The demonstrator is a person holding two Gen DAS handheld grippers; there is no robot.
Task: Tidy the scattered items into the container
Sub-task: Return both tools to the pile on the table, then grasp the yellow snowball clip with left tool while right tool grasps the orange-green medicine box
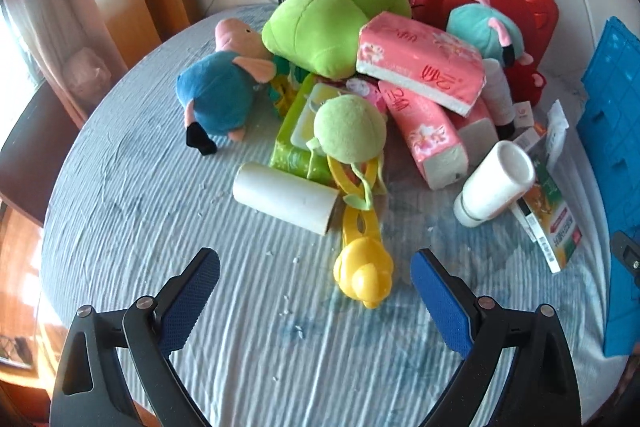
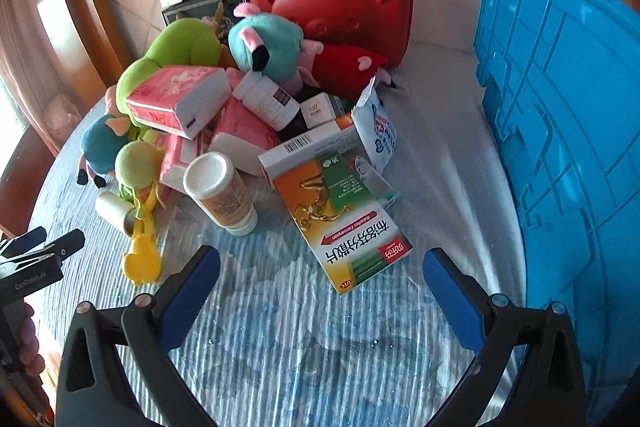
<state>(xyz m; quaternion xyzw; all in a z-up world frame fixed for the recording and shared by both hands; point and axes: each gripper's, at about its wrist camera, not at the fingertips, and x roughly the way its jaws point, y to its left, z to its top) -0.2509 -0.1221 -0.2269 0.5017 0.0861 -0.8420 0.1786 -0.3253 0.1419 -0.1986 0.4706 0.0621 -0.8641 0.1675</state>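
Left gripper: jaws wide apart, empty, held low over the table, aimed at the pile. Yellow duck clip lies just ahead, between the fingertips but not touched; white roll beyond it.

Right gripper: jaws also spread, nothing held, low over cloth. Orange-green medicine box sits just fwd of the tips, its near corner between them, no contact. Blue container stands upright at right, beside the right finger. A hand grips the left unit's handle at frame edge.
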